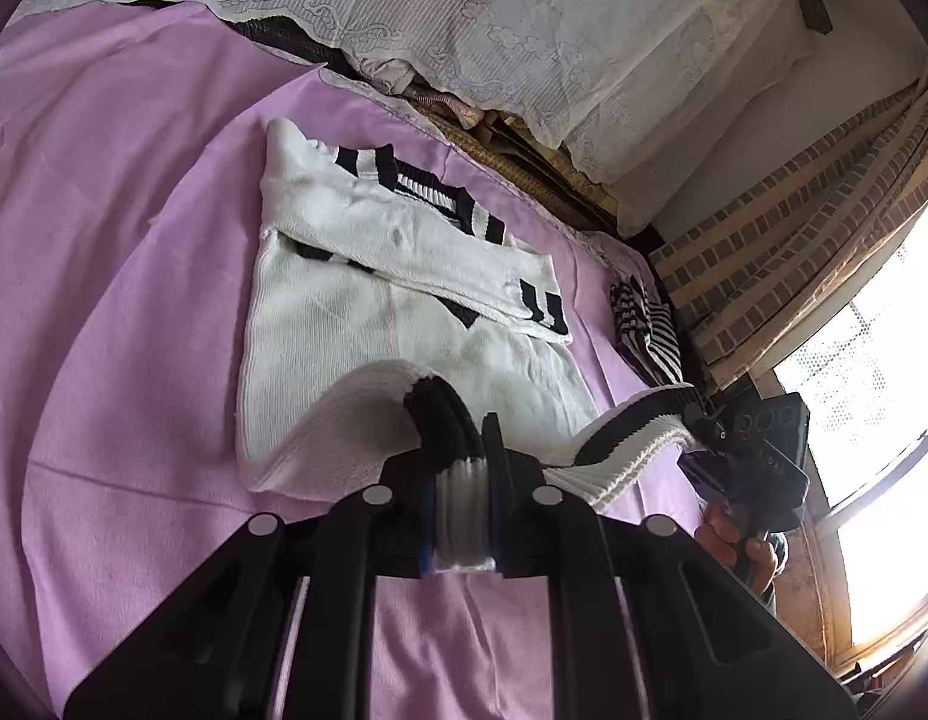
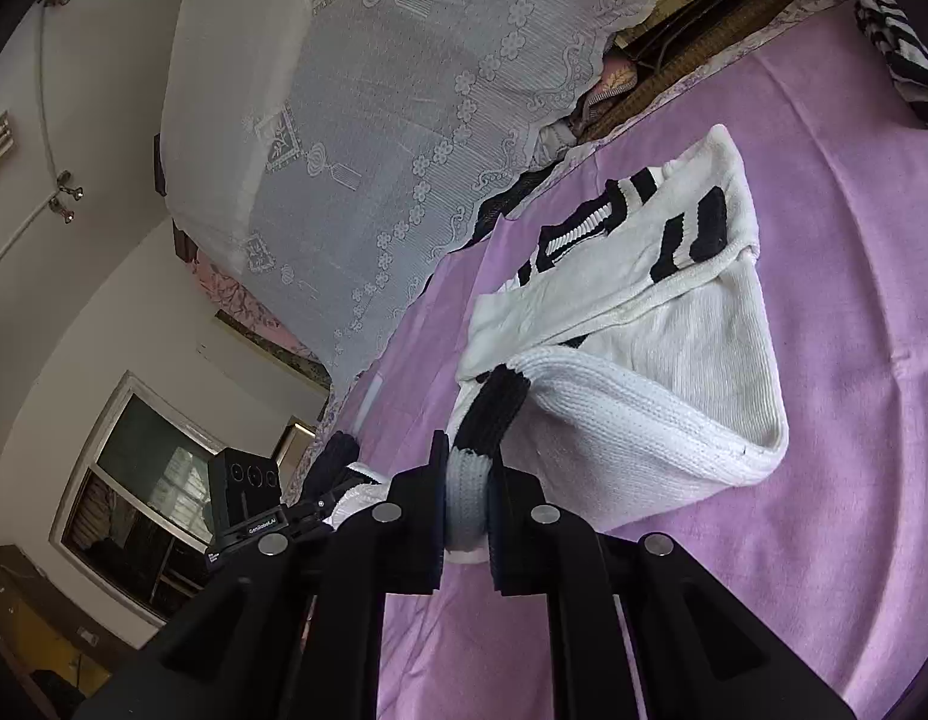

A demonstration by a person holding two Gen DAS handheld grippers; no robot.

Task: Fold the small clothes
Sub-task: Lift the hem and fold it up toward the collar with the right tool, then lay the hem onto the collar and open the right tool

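Your left hand-held gripper (image 1: 464, 468) is clamped tight on the sweater (image 1: 404, 312) hem, raised off the bed and tilted downward. Your right hand-held gripper (image 2: 466, 480) pinches the same hem further along, tilted less steeply. Your right hand (image 1: 739, 546) wraps its handle.

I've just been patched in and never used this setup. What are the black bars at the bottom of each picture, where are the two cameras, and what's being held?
No robot arm here: a person holds a pair of hand-held tongs in each hand. Each picture comes from a camera on one pair, looking along its fingers; the black bars are those fingers. The left tongs and right tongs are each shut on the black-and-white ribbed hem of a white sweater, lifting it off the purple sheet. The sleeves already lie folded across its chest. In the left view you also see the person's hand holding the other tongs. A striped garment lies beyond.
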